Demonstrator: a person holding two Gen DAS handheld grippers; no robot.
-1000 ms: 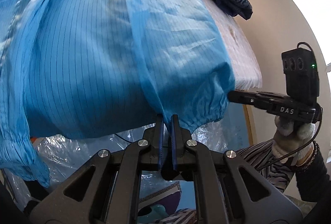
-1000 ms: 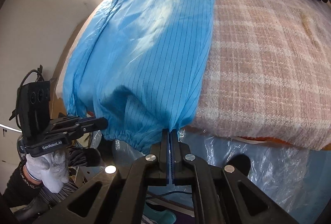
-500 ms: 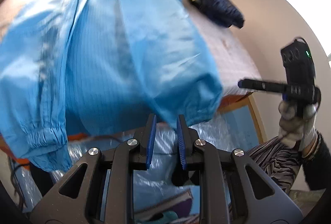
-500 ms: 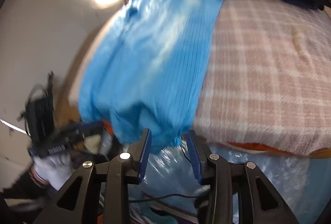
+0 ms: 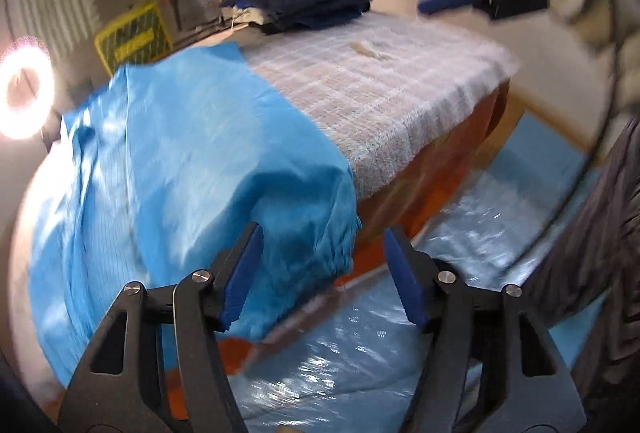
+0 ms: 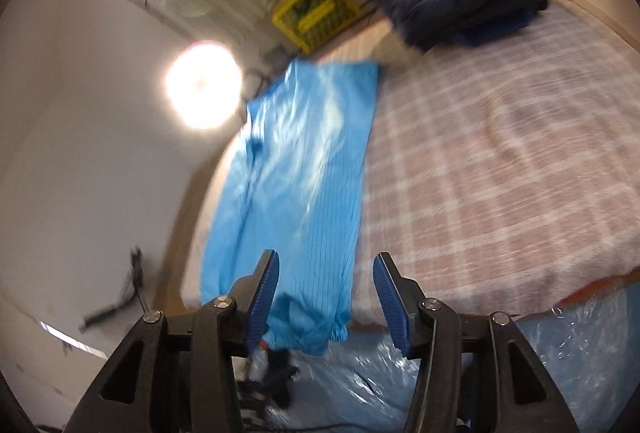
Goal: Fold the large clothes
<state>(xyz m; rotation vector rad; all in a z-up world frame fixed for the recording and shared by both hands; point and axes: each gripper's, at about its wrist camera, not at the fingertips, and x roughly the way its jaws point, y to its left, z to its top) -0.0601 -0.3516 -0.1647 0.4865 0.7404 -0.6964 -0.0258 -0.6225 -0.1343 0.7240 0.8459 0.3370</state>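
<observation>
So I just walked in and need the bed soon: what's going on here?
A person with a gripper in each hand is folding a light blue garment on the checked blanket. The left gripper and right gripper have just been opening; both stand open, nothing between them. The garment's gathered end hangs over the bed's edge.

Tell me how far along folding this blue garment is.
Done: the light blue pinstriped garment lies folded lengthwise into a long strip on the plaid blanket, cuffs hanging over the edge. In hand: nothing; left gripper and right gripper have just been opening, jaws empty. Left: crosswise folds.
</observation>
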